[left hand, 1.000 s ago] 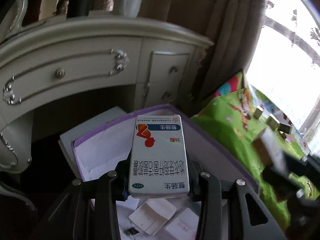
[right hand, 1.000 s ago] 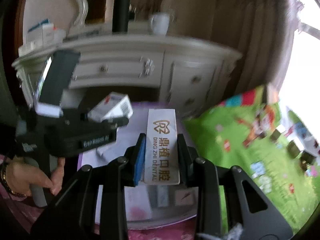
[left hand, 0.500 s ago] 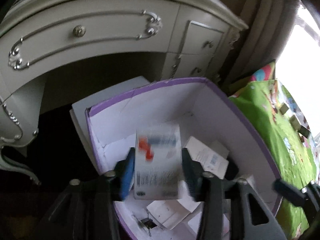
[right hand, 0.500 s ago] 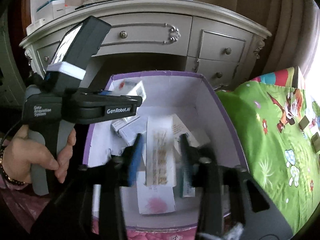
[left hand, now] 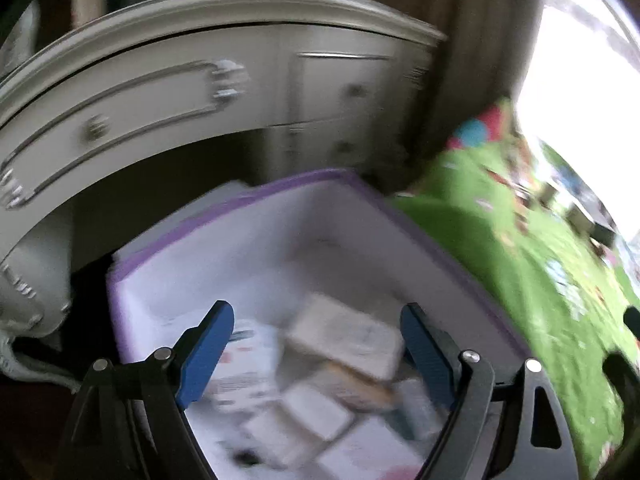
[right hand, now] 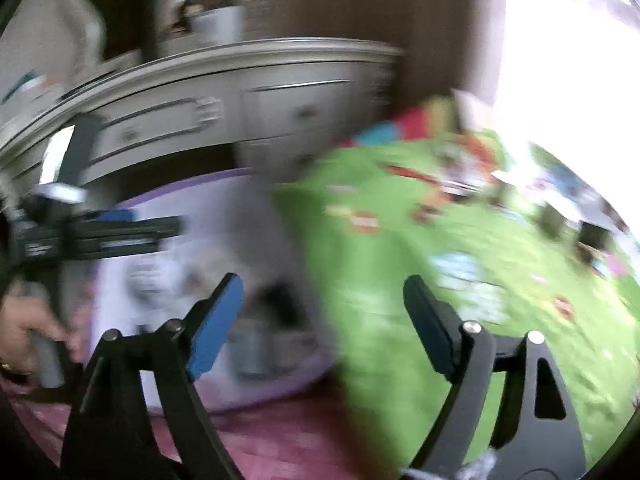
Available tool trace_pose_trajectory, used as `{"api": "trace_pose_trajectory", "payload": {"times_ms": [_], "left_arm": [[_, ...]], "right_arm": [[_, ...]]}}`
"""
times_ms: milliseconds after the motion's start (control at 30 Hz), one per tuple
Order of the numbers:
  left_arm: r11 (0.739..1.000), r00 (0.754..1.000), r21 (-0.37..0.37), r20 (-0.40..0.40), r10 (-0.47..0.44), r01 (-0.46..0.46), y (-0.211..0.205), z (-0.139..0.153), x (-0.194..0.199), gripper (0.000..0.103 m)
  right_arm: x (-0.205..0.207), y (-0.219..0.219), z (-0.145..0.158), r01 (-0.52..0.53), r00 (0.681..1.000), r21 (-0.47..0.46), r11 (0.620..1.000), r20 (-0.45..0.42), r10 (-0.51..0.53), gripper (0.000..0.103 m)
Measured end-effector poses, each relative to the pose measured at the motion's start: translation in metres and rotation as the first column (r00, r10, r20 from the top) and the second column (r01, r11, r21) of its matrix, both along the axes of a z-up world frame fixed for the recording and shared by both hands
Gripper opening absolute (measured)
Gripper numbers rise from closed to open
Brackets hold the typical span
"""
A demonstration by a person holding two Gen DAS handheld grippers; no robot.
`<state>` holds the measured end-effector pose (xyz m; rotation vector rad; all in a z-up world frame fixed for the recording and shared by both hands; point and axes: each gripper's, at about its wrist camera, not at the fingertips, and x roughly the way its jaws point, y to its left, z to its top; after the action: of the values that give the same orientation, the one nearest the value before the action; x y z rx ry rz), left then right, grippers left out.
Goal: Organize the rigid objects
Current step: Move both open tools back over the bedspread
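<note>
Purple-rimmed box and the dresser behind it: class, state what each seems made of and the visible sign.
Purple-rimmed box: probably cardboard; thin, straight walls, matte white inside, folded corner. Dresser: likely painted wood; cream, slightly glossy, moulded drawer fronts with what look like metal knobs. Blur leaves both uncertain.

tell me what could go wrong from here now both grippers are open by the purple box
1. The small boxes lie loosely heaped in the purple box; another drop may land crooked or bounce out.
2. The left gripper and right gripper, jaws just opened and empty, work close together and could collide.
3. Both views are blurred, so aiming the next pick on the green mat may be off.
</note>
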<state>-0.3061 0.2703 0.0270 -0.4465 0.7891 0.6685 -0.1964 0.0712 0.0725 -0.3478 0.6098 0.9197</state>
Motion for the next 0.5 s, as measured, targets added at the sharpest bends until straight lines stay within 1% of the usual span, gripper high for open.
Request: {"api": "trace_pose_trajectory", "payload": {"times_ms": [33, 67, 100, 133, 167, 233, 267, 300, 333, 367, 400, 433, 467, 500], "left_arm": [[0.999, 0.999, -0.007, 0.008, -0.046, 0.046, -0.009, 0.003, 0.013, 0.086], [0.993, 0.993, -0.017, 0.021, -0.117, 0.118, -0.024, 0.007, 0.034, 0.086], [0.988, 0.988, -0.022, 0.028, -0.153, 0.154, -0.033, 0.009, 0.044, 0.086], [0.975, 0.976, -0.034, 0.038, -0.216, 0.217, -0.047, 0.012, 0.063, 0.087], [0.952, 0.954, -0.057, 0.048, -0.297, 0.300, -0.065, 0.013, 0.089, 0.088], [0.904, 0.909, -0.095, 0.065, -0.412, 0.417, -0.094, 0.013, 0.132, 0.088], [0.867, 0.874, -0.107, 0.067, -0.481, 0.486, -0.115, 0.011, 0.162, 0.088], [0.833, 0.839, -0.097, 0.059, -0.541, 0.544, -0.136, 0.009, 0.191, 0.088], [0.817, 0.821, -0.087, 0.047, -0.569, 0.570, -0.147, 0.007, 0.207, 0.088], [0.791, 0.793, -0.060, 0.002, -0.610, 0.609, -0.170, 0.001, 0.240, 0.088], [0.777, 0.776, -0.037, -0.030, -0.630, 0.629, -0.184, -0.004, 0.263, 0.088], [0.770, 0.768, -0.019, -0.048, -0.638, 0.638, -0.193, -0.007, 0.275, 0.088], [0.759, 0.757, 0.020, -0.080, -0.648, 0.651, -0.205, -0.013, 0.296, 0.088], [0.754, 0.753, 0.043, -0.104, -0.650, 0.656, -0.211, -0.016, 0.307, 0.088]], "right_arm": [[0.015, -0.015, -0.001, 0.062, 0.998, -0.007, 0.998, 0.003, -0.062, 0.089], [0.026, -0.028, -0.002, 0.107, 0.994, -0.012, 0.994, 0.002, -0.107, 0.090], [0.041, -0.044, -0.005, 0.162, 0.987, -0.022, 0.987, -0.001, -0.162, 0.090], [0.059, -0.062, -0.010, 0.223, 0.975, -0.044, 0.974, -0.014, -0.224, 0.090], [0.074, -0.077, -0.014, 0.267, 0.963, -0.065, 0.961, -0.030, -0.270, 0.090], [0.110, -0.111, -0.026, 0.356, 0.929, -0.091, 0.930, -0.073, -0.363, 0.090], [0.128, -0.129, -0.032, 0.407, 0.904, -0.114, 0.906, -0.087, -0.418, 0.090], [0.139, -0.141, -0.036, 0.440, 0.887, -0.131, 0.888, -0.091, -0.453, 0.090], [0.155, -0.155, -0.041, 0.474, 0.867, -0.146, 0.869, -0.093, -0.489, 0.090], [0.170, -0.168, -0.046, 0.496, 0.853, -0.152, 0.855, -0.099, -0.512, 0.090], [0.185, -0.179, -0.052, 0.514, 0.839, -0.158, 0.843, -0.116, -0.532, 0.090], [0.200, -0.188, -0.057, 0.525, 0.825, -0.163, 0.835, -0.145, -0.547, 0.090], [0.213, -0.193, -0.062, 0.528, 0.815, -0.163, 0.833, -0.178, -0.552, 0.090], [0.224, -0.196, -0.067, 0.531, 0.807, -0.160, 0.832, -0.203, -0.554, 0.091]]}}
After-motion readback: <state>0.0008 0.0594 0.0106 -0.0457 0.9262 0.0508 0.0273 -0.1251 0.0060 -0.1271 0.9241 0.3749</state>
